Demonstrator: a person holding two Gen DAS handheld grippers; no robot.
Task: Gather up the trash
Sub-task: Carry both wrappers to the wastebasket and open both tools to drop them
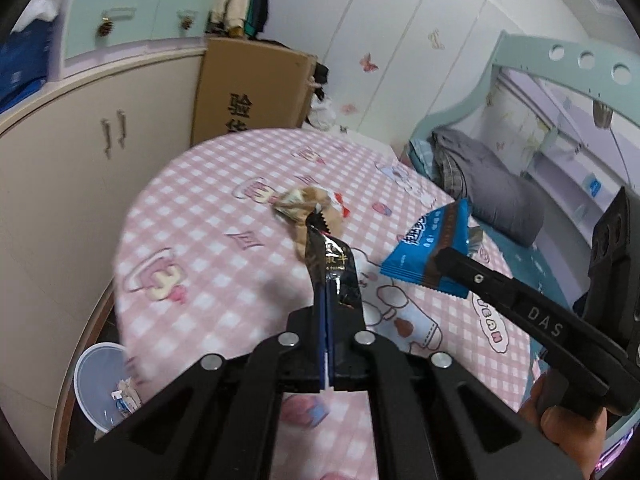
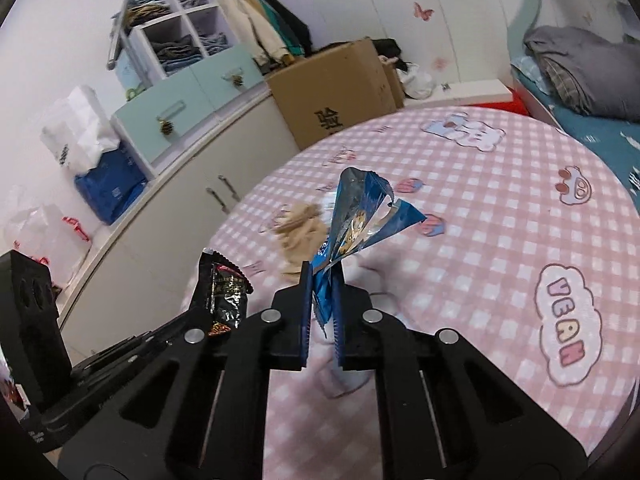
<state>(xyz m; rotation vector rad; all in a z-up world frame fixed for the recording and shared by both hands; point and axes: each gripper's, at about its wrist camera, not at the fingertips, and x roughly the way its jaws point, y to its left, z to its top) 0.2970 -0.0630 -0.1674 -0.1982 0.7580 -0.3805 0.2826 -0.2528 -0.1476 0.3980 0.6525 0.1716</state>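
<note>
"DAS": white letters on the black plastic arm of the right tongs (image 1: pixel 448 258). "验": black character on the brown cardboard box (image 2: pixel 332 92). "VEAN": pastel cloud print on the pink checked desk cloth (image 2: pixel 500 184).

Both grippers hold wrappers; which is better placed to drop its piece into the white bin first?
Probably left: the left gripper, shut on the black wrapper, has the white bin below on its own side.

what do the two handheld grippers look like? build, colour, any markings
Both are matte black scissor-linkage frames with silver round pivot pins. The left gripper has thin dark blue finger pads. The right gripper has ridged blue pads; from the left wrist view its finger bears white "DAS" lettering. No cables or sleeves visible.
</note>
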